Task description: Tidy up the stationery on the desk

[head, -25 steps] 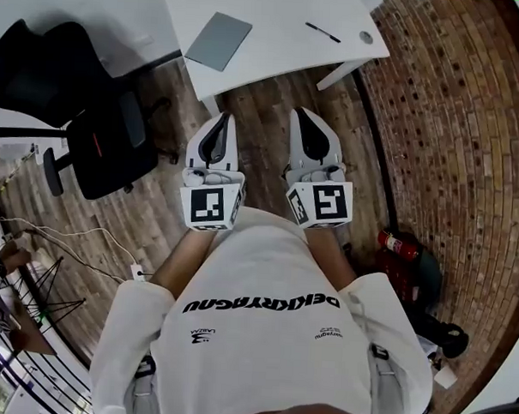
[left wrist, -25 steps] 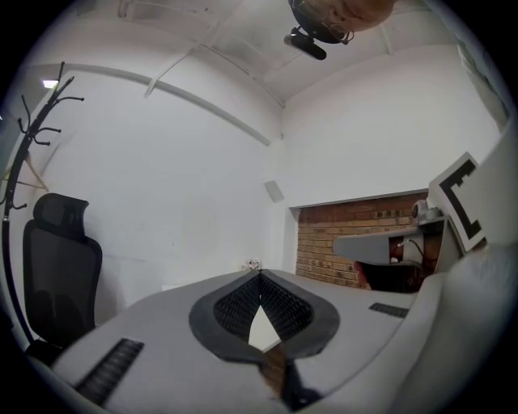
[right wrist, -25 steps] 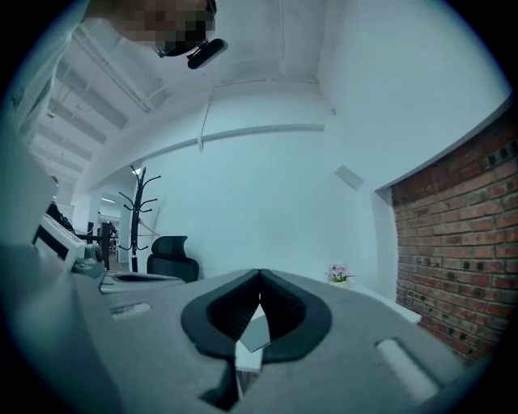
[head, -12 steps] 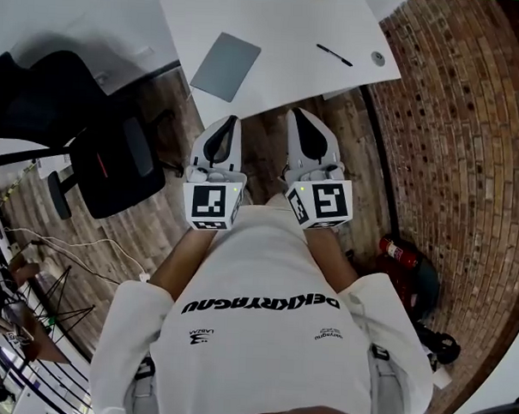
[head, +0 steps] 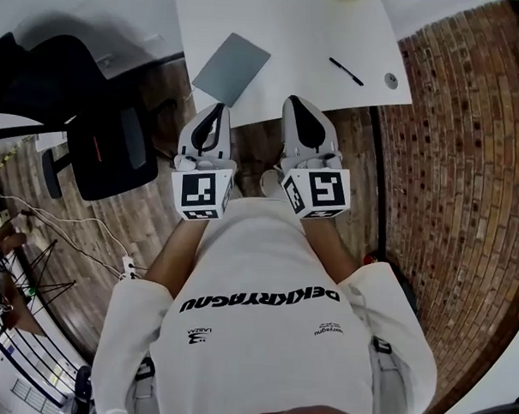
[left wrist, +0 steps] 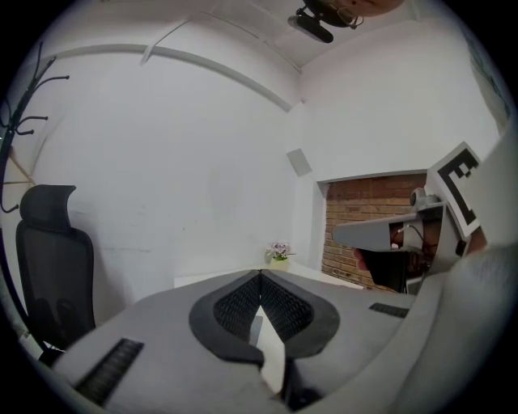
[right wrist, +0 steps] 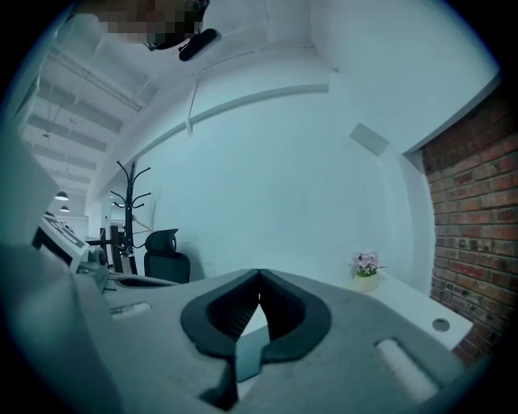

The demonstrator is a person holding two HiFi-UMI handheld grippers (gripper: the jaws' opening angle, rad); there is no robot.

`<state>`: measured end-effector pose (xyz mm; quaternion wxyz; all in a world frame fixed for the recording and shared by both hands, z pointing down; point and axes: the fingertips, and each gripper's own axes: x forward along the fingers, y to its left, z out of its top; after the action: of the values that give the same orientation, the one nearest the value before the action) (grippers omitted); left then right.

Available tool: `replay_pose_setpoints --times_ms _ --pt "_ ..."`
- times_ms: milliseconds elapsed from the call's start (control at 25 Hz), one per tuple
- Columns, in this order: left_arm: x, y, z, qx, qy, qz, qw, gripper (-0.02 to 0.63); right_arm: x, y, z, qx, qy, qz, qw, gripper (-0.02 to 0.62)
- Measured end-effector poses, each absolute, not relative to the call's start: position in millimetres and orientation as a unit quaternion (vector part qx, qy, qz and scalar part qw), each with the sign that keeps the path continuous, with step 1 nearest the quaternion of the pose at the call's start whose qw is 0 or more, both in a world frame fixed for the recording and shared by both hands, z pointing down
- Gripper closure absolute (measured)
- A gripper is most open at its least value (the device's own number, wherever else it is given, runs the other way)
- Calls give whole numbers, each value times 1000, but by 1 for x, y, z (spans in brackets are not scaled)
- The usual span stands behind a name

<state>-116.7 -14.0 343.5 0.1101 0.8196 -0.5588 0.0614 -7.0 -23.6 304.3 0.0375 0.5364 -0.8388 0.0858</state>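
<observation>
On the white desk point(head: 292, 40) lie a flat grey notebook point(head: 231, 68), a black pen point(head: 345, 71) and a small round grey object point(head: 391, 80). My left gripper point(head: 218, 108) is held just short of the desk's near edge, below the notebook. Its jaws are shut with nothing between them. My right gripper point(head: 292, 100) reaches the desk's near edge between notebook and pen, also shut and empty. In the gripper views the left gripper point(left wrist: 261, 273) and the right gripper point(right wrist: 259, 273) show their tips closed together. The round object point(right wrist: 439, 324) shows at the right on the desk.
A black office chair point(head: 99, 143) stands left of the desk on the wooden floor. A brick wall point(head: 467, 168) runs along the right. A small flower pot point(right wrist: 366, 267) sits at the desk's far end. A coat stand point(right wrist: 129, 210) stands far off.
The person has stepped toward the desk. The desk with notebook and pen now lies closer, and both shut grippers have come up to its near edge.
</observation>
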Motion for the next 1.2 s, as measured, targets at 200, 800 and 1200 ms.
replay_pose_setpoints --times_ms 200,800,1200 --pt "-105 -47 363 802 -577 81 131 607 7 -58 334 518 -843 132 56 595" --pt "-106 -144 465 795 -542 163 219 607 -12 -137 443 490 -822 278 85 573" --pt "-130 -187 533 784 -517 229 256 520 -28 -161 516 495 -788 349 116 502"
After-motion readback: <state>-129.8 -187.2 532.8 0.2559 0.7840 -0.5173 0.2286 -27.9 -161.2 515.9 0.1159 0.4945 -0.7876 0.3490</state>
